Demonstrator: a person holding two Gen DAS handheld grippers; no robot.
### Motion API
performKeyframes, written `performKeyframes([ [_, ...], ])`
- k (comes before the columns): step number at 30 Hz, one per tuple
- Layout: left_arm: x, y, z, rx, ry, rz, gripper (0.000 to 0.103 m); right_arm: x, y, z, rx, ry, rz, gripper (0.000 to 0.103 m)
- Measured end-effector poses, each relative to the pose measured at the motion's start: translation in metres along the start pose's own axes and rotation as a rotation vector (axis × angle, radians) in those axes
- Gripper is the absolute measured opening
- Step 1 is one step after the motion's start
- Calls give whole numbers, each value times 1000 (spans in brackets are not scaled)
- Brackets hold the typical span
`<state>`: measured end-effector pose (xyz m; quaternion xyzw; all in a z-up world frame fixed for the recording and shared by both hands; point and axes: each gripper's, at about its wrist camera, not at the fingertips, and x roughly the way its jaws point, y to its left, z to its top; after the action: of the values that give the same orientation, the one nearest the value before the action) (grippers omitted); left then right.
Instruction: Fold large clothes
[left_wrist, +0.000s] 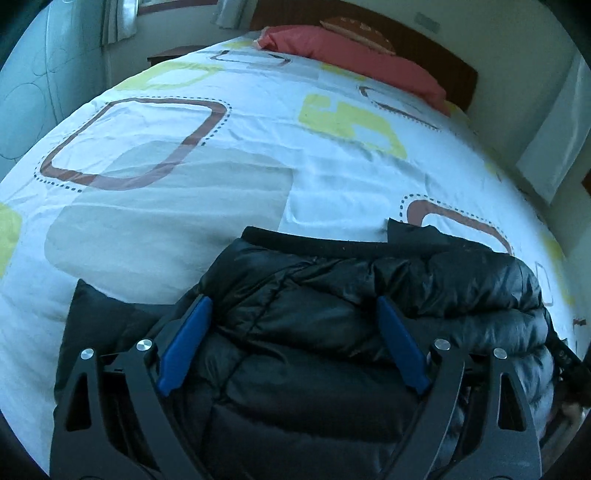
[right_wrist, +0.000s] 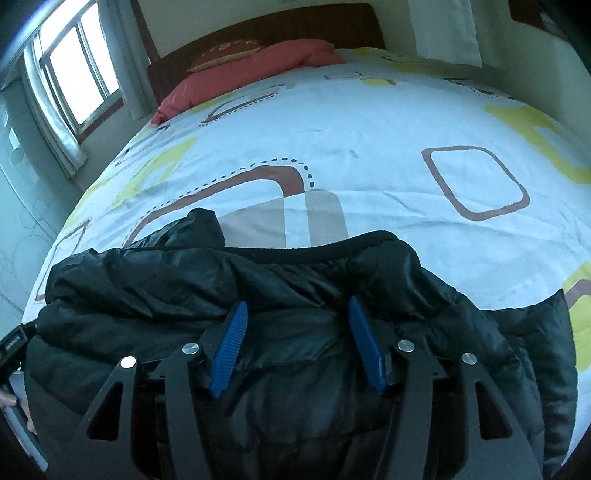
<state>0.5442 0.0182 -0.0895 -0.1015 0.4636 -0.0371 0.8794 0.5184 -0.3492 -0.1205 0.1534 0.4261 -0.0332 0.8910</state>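
Observation:
A black puffer jacket (left_wrist: 351, 295) lies folded in a thick bundle at the near end of the bed, with its ribbed hem (left_wrist: 314, 240) along the far side. It also fills the lower part of the right wrist view (right_wrist: 295, 288). My left gripper (left_wrist: 291, 306) is open, its blue pads (left_wrist: 184, 343) spread wide just above the jacket's left part. My right gripper (right_wrist: 295, 310) is open too, its blue pads (right_wrist: 231, 347) apart over the jacket's middle. Neither holds any fabric.
The bed carries a white duvet (left_wrist: 258, 129) printed with brown, yellow and grey squares. A red pillow (left_wrist: 351, 55) and a brown cushion (left_wrist: 358, 29) lie by the dark headboard. A window with curtains (right_wrist: 74, 81) is at the left. A wall runs along the bed's right side.

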Motion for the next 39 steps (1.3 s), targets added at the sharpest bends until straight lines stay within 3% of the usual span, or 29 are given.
performKeyframes([
  [3,-15,10,4,-30,1,-50,88,-14,-9,3,29,1,31,57],
  [7,-61,36,-1,-148,-37,-149,88,-54,-26,-5,70,-32,28,58],
  [10,-101,64,-16,-245,-93,-192,89,-84,-48,-19,100,-57,14,66],
  [18,-159,132,-107,-460,-127,-151,89,-171,-115,-86,227,-38,-43,67],
  [22,-182,148,-168,-568,-136,-175,89,-202,-143,-137,371,-39,12,72],
  [27,-188,154,-229,-718,-134,-283,89,-200,-152,-192,573,9,177,72],
  [28,-190,151,-231,-707,-154,-282,89,-193,-149,-198,591,21,208,72],
  [30,-187,143,-229,-678,-157,-281,89,-187,-140,-198,576,-3,187,73],
  [32,-179,138,-225,-712,-150,-315,89,-182,-133,-192,581,-27,198,77],
  [35,-173,130,-215,-711,-176,-295,91,-167,-124,-182,601,-34,223,78],
  [36,-169,128,-212,-710,-184,-296,90,-160,-122,-180,604,-32,216,76],
  [37,-165,125,-209,-717,-188,-291,77,-158,-121,-179,608,-43,203,71],
  [39,-157,122,-206,-730,-162,-245,56,-153,-120,-179,622,-51,191,48],
])
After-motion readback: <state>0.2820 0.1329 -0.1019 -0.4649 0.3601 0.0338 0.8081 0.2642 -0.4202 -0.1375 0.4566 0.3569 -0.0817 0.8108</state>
